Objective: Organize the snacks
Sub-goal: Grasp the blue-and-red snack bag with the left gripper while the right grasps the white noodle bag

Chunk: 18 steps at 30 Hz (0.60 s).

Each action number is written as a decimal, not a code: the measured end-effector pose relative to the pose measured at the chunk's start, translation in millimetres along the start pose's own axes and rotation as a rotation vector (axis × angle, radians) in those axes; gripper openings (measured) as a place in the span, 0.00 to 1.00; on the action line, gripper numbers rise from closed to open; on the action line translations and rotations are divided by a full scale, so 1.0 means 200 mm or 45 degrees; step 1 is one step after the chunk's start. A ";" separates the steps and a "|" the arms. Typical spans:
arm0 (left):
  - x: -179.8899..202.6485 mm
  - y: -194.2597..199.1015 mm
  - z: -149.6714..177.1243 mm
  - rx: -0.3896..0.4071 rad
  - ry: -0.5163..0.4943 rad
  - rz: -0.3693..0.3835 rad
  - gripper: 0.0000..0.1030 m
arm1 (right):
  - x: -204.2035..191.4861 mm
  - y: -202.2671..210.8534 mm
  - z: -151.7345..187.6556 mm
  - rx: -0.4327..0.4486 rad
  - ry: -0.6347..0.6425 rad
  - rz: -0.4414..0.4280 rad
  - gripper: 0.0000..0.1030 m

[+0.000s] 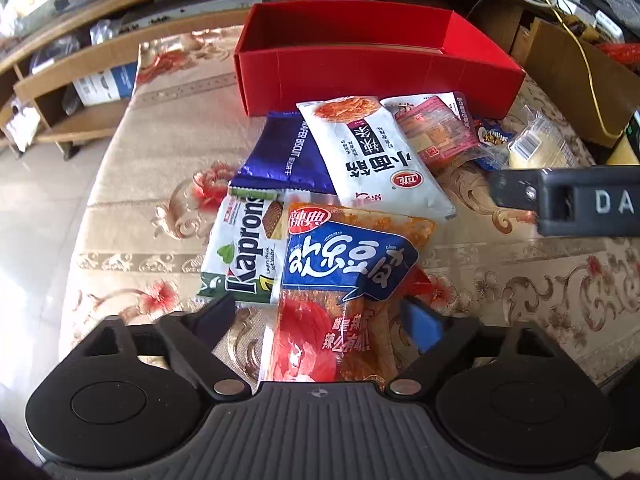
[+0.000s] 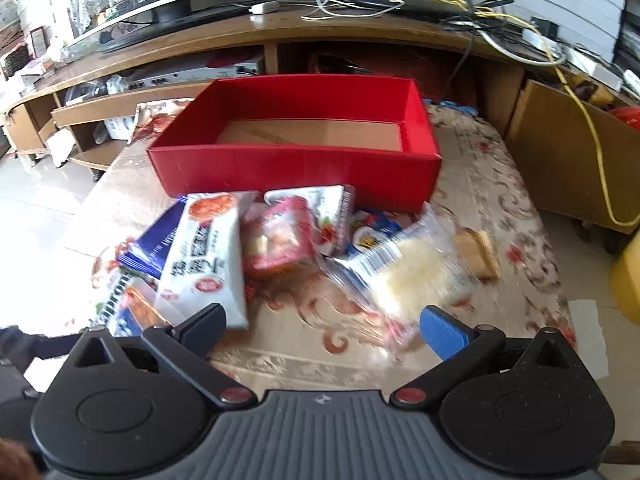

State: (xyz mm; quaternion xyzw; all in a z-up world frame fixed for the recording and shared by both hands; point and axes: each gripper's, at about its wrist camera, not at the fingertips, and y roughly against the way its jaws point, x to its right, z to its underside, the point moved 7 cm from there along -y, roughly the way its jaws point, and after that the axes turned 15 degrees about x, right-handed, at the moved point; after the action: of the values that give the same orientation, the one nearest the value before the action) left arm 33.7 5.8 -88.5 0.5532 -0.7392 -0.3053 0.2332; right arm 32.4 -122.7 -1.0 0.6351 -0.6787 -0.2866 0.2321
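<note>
left gripper (image 1: 320,316) jaws straddle orange snack packet (image 1: 340,280), perhaps touching.

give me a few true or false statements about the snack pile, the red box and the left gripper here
1. The red cardboard box holds no snacks. True.
2. The orange spicy-snack packet with a blue label lies between the left gripper's fingers. True.
3. The purple wafer-biscuit packet sits on top of the white noodle-snack packet. False: the white packet overlaps the purple one.
4. The green-and-white Kaprons wafer packet is inside the box. False: it lies on the floral tablecloth.
</note>
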 end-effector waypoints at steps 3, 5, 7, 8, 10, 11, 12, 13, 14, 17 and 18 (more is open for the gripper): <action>-0.03 0.01 0.00 -0.003 0.087 0.037 0.77 | -0.06 -0.05 -0.04 -0.015 0.025 -0.027 0.96; -0.04 0.02 0.00 -0.004 0.111 0.047 0.71 | -0.10 -0.09 -0.07 -0.027 0.032 -0.047 0.95; -0.05 0.02 -0.01 -0.003 0.117 0.043 0.68 | -0.15 -0.14 -0.10 -0.037 0.041 -0.068 0.94; -0.05 0.02 -0.01 -0.001 0.119 0.038 0.66 | -0.18 -0.17 -0.11 -0.049 0.048 -0.078 0.93; -0.06 0.03 -0.01 0.009 0.130 0.039 0.65 | -0.22 -0.23 -0.12 -0.088 0.048 -0.099 0.90; -0.06 0.03 -0.02 0.011 0.137 0.042 0.65 | -0.24 -0.26 -0.11 -0.112 0.046 -0.109 0.86; -0.07 0.03 -0.02 0.008 0.144 0.045 0.65 | -0.26 -0.30 -0.11 -0.146 0.044 -0.115 0.84; -0.07 0.03 -0.02 0.005 0.149 0.046 0.65 | -0.28 -0.33 -0.10 -0.171 0.045 -0.117 0.83; -0.07 0.02 -0.01 0.005 0.147 0.047 0.65 | -0.29 -0.37 -0.09 -0.187 0.060 -0.109 0.83; -0.07 0.02 -0.01 0.009 0.126 0.039 0.71 | -0.34 -0.43 -0.09 -0.210 0.116 -0.082 0.86; -0.07 0.01 -0.01 0.007 0.120 0.034 0.72 | -0.35 -0.44 -0.09 -0.221 0.128 -0.079 0.90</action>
State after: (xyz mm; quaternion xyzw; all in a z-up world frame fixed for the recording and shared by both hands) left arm 37.5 19.3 -85.3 0.5577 -0.7355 -0.2739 0.2702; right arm 115.5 -57.2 -44.2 0.6469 -0.6187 -0.3193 0.3110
